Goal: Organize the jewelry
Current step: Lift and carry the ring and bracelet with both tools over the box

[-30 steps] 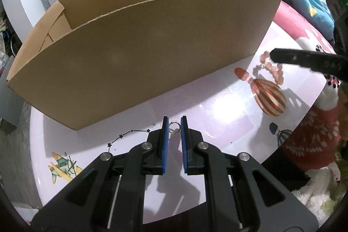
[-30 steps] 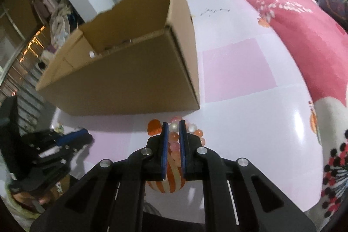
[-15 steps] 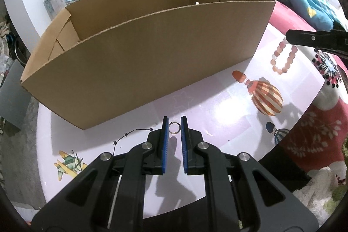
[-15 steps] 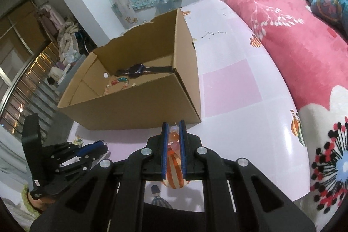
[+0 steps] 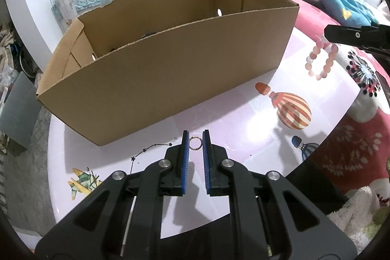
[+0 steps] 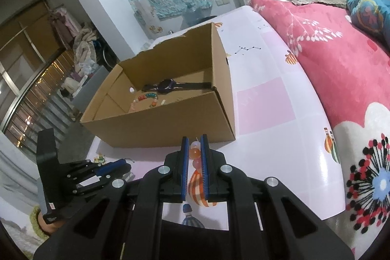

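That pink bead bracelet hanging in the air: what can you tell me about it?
The pink bead bracelet is a loop of round, glossy beads, pale pink to orange-pink, strung closely together. It hangs clear of the pink patterned tabletop, pinched at its top between the shut jaws of the right gripper, with the rest drooping freely below. It sits to the right of the brown cardboard box, not yet over it. Nothing but the jaws appears to touch it.
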The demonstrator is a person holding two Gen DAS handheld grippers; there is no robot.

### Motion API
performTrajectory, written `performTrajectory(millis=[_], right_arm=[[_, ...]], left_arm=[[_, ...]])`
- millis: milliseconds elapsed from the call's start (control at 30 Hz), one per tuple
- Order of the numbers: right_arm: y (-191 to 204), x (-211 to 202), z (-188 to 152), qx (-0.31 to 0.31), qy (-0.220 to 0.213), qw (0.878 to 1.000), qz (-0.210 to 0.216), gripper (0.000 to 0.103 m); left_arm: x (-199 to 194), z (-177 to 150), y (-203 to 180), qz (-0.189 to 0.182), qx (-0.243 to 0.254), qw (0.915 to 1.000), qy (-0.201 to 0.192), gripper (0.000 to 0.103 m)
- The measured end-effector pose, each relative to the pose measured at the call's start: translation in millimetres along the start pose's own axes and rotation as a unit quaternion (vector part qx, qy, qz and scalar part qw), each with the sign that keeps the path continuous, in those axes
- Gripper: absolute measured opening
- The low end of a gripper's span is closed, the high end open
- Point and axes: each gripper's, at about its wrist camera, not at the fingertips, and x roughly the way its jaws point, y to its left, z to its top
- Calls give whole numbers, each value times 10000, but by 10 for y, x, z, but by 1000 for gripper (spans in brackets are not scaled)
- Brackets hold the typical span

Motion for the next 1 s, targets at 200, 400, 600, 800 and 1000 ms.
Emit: performTrajectory(millis=[200,400,600,800,1000], right_arm=[[75,-101,44,-135,-104,9998,90,10],[260,-331,215,-373,-397,9980,310,10],[475,-495,529,-711,-745,9926,644,10],[568,-331,861,-876,-795,9878,1010,10],[539,146,1089,-823,-401,9873,1296,10]], left_arm=[[-153,6,13,-4,-24,9998,-199,10],[-525,86,124,-85,-64,9978,-657,10],[-985,283,381,-248,-196,9925,-1183,10],[-991,629,679,-484,-408,9899,-1272,10],[-375,905,986,-986,-747,9911,-491,10]])
